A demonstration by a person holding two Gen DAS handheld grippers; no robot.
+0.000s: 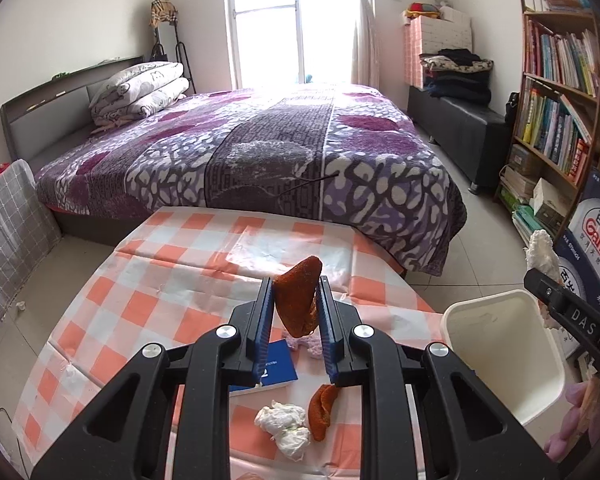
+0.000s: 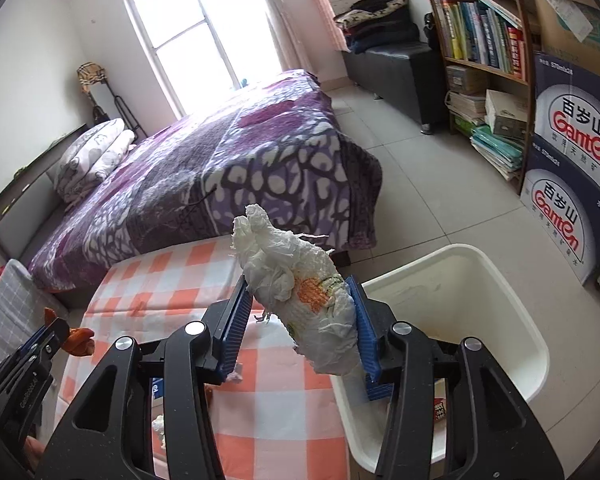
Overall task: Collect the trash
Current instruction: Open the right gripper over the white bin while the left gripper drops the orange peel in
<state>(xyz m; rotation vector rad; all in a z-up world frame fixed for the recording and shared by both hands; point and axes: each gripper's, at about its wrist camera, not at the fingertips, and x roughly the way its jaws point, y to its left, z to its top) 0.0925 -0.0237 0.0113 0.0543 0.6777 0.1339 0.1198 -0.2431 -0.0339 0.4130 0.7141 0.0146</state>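
Left claw (image 1: 296, 300) grips orange peel (image 1: 298, 296), right claw (image 2: 300, 316) grips wadded tissue (image 2: 300, 300) beside white bin (image 2: 500, 280); early release risks tissue landing on surface (image 2: 260, 380)

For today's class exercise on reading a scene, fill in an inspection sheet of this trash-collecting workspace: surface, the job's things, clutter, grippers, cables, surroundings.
Surface: table under an orange-and-white checked cloth.
Job's things: white bin beside the table; orange peel and tissue wad held; second tissue wad and second peel lying on the cloth.
Clutter: blue booklet on the cloth.
Grippers: left hand-held gripper shut on the orange peel; right hand-held gripper shut on the tissue wad, near the bin's rim.
Cables: nothing seen on the table.
Surroundings: bed, bookshelf, cartons.
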